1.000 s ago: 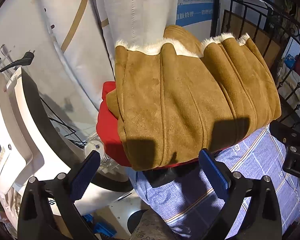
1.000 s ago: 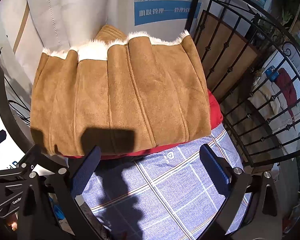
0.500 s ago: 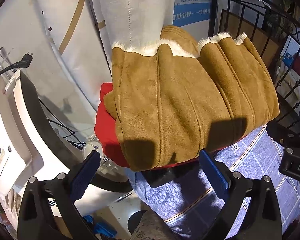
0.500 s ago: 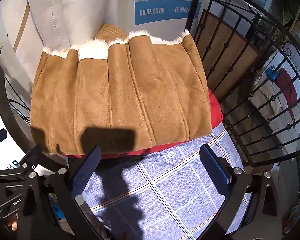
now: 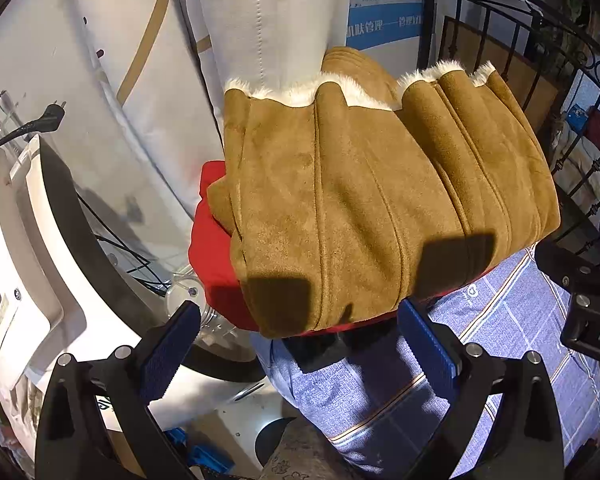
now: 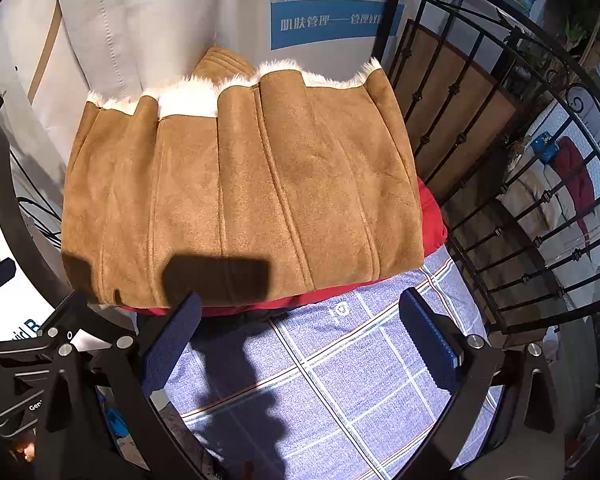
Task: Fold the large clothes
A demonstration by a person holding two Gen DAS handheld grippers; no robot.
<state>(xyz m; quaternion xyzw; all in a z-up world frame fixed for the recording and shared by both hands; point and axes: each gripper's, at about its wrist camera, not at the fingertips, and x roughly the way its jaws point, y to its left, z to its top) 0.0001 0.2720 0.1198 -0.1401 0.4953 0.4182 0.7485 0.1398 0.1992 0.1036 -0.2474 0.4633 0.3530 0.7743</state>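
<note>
Nothing has shifted in the last second: the tan coat [image 6: 240,204] stays folded on the red garment [image 5: 214,248], both grippers [image 5: 296,344] [image 6: 298,328] hanging back, jaws apart and empty, so the fold looks done.

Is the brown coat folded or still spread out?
Folded: the brown coat sits as a compact bundle atop the red garment, fleece edge doubled at the far side.

A surface covered by a blue checked cloth [image 6: 340,380] fills the lower middle of the frame. A red garment [image 6: 432,216] lies directly on it, toward the frame's centre, under the folded tan suede coat [image 6: 240,192].
</note>
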